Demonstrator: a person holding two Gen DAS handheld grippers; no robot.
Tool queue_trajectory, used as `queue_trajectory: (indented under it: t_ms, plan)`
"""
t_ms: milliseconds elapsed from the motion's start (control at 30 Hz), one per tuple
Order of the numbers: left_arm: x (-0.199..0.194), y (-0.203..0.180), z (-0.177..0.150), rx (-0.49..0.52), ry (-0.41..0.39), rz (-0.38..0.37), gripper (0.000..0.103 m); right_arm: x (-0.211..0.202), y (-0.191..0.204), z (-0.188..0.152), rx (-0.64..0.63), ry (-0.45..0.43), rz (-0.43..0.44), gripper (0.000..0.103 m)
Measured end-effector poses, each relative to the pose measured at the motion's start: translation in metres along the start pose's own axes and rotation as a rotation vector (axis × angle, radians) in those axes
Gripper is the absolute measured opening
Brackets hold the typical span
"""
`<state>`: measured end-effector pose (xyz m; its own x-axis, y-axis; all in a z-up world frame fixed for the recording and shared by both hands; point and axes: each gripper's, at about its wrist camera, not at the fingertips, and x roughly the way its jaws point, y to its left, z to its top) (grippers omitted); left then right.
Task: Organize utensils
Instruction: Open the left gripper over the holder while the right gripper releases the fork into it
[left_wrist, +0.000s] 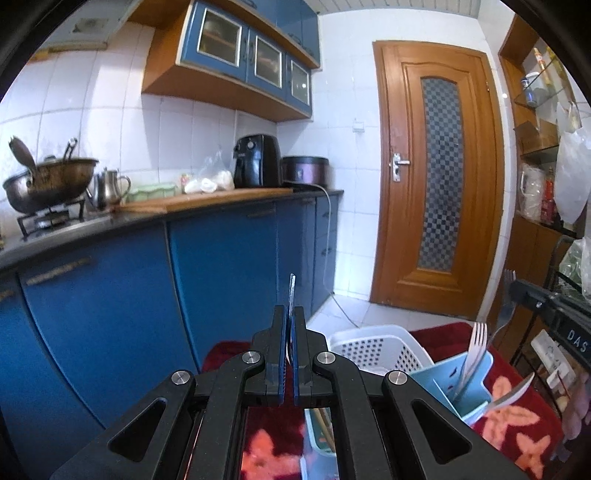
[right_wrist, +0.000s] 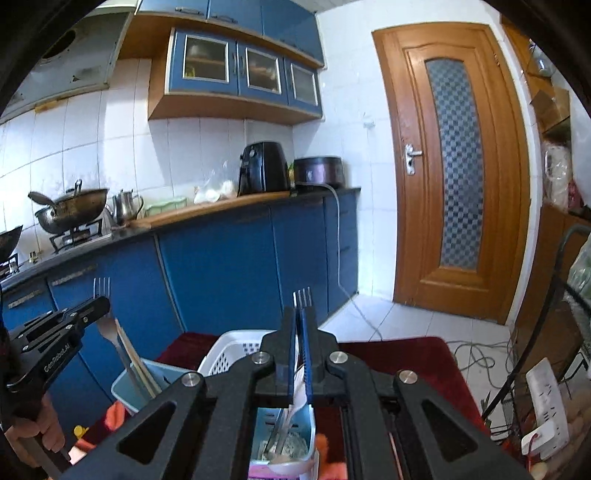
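Forks up in both grippers: left gripper clamped on one fork, right gripper pinching another fork above the blue caddy.

I note both forks are bright polished metal: one clamped in my left tool, one in my right tool. The tools are matt black plastic with blue ribbed pads. The perforated basket is smooth white plastic, the caddy pale blue plastic. The bench cloth looks plush red fabric. The door is glossy varnished wood.
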<state>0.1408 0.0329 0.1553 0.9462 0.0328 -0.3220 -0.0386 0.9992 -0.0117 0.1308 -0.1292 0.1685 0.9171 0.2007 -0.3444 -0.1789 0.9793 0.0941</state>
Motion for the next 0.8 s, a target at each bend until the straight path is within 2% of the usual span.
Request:
queue_trajectory:
  t_ms: [167, 300, 533, 800]
  plan:
    - [0.007, -0.001, -0.01, -0.026, 0.059, -0.051, 0.007, -0.002, 0.0, -0.005, 0.019, 0.02, 0.043, 0.006]
    - [0.006, -0.004, -0.014, -0.024, 0.084, -0.08, 0.01, -0.007, -0.002, -0.003, 0.049, 0.015, 0.071, 0.016]
    - [-0.016, -0.008, -0.008, -0.004, 0.058, -0.09, 0.032, -0.027, -0.004, 0.001, 0.089, -0.007, 0.107, 0.023]
    - [-0.043, -0.008, -0.008, -0.014, 0.079, -0.126, 0.039, -0.06, -0.002, -0.003, 0.123, 0.001, 0.152, 0.032]
